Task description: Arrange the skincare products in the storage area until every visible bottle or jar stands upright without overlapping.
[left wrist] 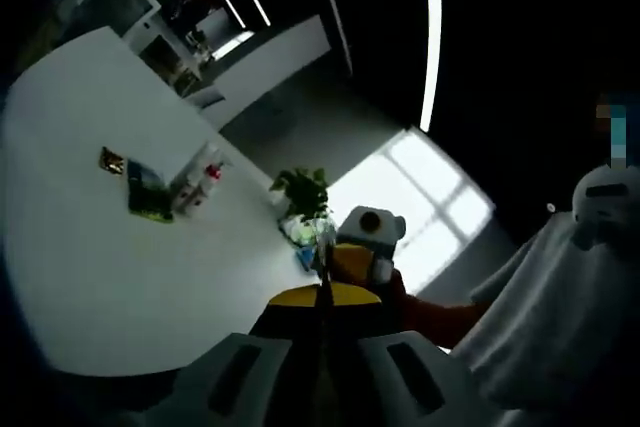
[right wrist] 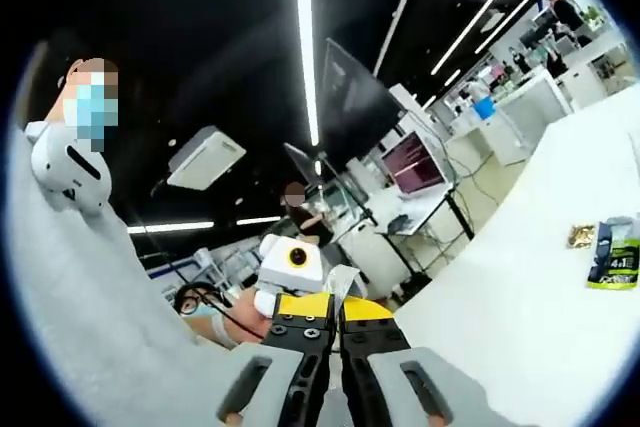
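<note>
In the left gripper view the skincare bottles [left wrist: 198,183] stand close together far off on the white table [left wrist: 90,277], some with red caps. A green pouch [left wrist: 148,193] and a small brown packet [left wrist: 110,160] lie beside them. My left gripper [left wrist: 325,297] is raised well away from them, jaws shut with nothing between. My right gripper [left wrist: 352,269] hovers just beyond its tips. In the right gripper view my right gripper [right wrist: 335,315] is also shut and empty. The green pouch [right wrist: 614,253] and the packet [right wrist: 579,236] lie far right on the table [right wrist: 510,317].
A potted plant [left wrist: 302,192] stands near the table's far edge. A person in a white garment [right wrist: 90,287] is close on one side. Desks with monitors [right wrist: 412,162] and another person [right wrist: 300,209] lie beyond the table.
</note>
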`<action>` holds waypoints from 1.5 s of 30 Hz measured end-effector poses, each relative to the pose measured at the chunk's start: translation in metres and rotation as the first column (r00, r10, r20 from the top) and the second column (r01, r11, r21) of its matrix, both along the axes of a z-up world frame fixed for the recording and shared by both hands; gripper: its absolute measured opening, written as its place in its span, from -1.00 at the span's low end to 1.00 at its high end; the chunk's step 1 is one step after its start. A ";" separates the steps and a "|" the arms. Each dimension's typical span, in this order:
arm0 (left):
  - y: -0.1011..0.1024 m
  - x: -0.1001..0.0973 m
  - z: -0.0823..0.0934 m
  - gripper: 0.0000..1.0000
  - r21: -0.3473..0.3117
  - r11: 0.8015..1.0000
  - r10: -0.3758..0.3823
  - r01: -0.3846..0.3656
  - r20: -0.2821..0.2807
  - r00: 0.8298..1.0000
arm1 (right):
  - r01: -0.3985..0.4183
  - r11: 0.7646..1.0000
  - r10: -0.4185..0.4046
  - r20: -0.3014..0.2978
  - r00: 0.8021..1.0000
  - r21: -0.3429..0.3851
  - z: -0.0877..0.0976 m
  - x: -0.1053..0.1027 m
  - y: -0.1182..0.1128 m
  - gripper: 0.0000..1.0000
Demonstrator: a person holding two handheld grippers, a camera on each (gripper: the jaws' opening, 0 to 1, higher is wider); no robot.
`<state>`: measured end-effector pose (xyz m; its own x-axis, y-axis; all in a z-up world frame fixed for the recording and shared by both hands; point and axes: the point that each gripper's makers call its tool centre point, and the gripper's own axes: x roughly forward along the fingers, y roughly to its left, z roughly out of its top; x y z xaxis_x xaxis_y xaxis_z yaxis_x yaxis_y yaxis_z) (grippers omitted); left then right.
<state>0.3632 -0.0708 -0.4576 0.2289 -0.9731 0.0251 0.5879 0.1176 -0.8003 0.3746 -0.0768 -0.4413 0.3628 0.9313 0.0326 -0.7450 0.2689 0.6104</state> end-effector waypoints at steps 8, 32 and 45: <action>0.000 -0.002 0.010 -1.00 -0.056 0.998 -0.015 0.014 -0.023 1.000 | 0.031 0.989 -0.019 -0.085 0.996 0.148 0.013 0.000 -0.007 -1.00; 0.001 0.003 0.002 -1.00 -0.084 0.996 0.025 -0.035 -0.109 0.994 | 0.195 0.941 -0.143 -0.199 0.969 0.275 0.009 0.019 -0.025 -1.00; -0.004 -0.004 0.000 -1.00 -0.044 0.999 0.010 -0.014 -0.077 0.997 | 0.072 0.992 -0.066 -0.056 0.996 0.103 0.000 -0.001 0.002 -1.00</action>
